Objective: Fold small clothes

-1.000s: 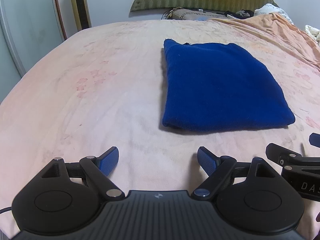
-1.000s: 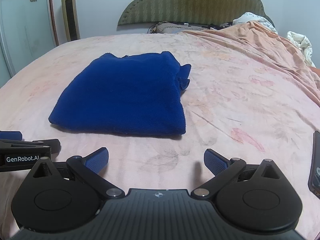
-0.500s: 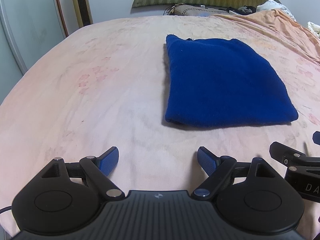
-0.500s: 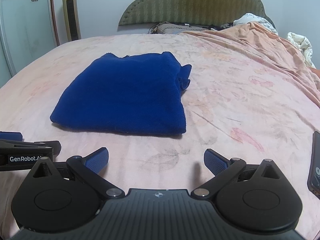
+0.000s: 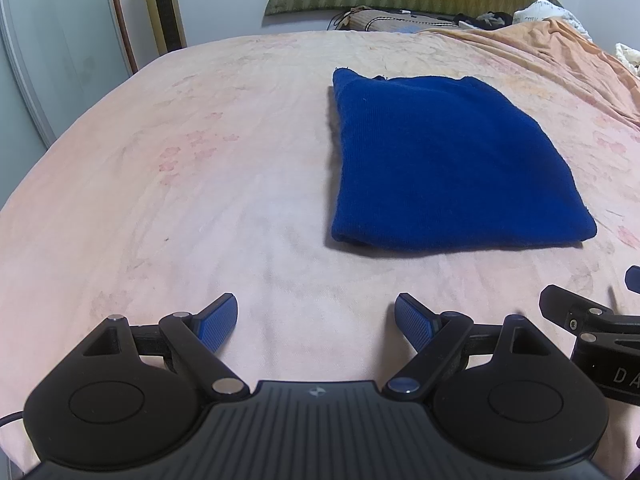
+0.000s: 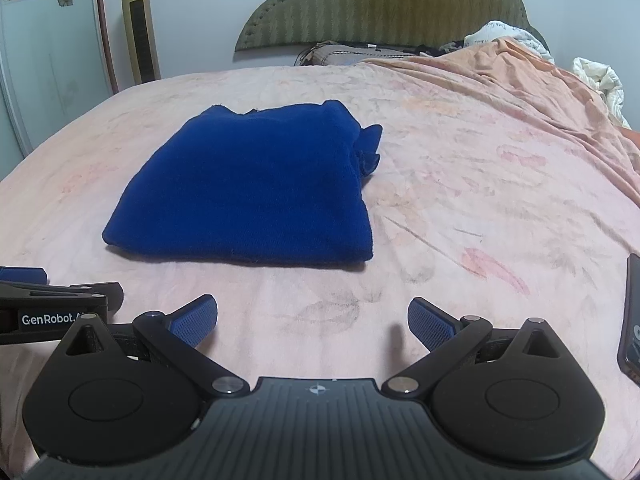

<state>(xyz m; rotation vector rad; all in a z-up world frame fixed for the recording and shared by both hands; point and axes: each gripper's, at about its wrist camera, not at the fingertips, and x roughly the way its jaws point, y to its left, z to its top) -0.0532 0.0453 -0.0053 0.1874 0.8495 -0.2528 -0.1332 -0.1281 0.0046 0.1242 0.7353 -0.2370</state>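
A dark blue knitted garment [image 5: 444,160] lies folded into a flat rectangle on the pink bedsheet [image 5: 200,184]; in the right wrist view the same garment [image 6: 256,188] shows a bunched bit of cloth sticking out at its far right corner. My left gripper [image 5: 316,320] hovers over bare sheet, short of the garment's near left corner, jaws wide apart and empty. My right gripper [image 6: 312,320] is open too, nothing between its blue pads, just in front of the garment's near right edge. Each gripper's side shows at the edge of the other's view.
A green padded headboard [image 6: 384,4] and pillows stand at the far end. An orange cover [image 6: 540,80] is rumpled along the right side. A dark phone [image 6: 632,320] lies at the right edge. A gold tower fan [image 6: 140,24] and wardrobe stand left.
The garment sits slightly lower in the left wrist view than a second ago; otherwise nothing differs. Both grippers stay open and in place.
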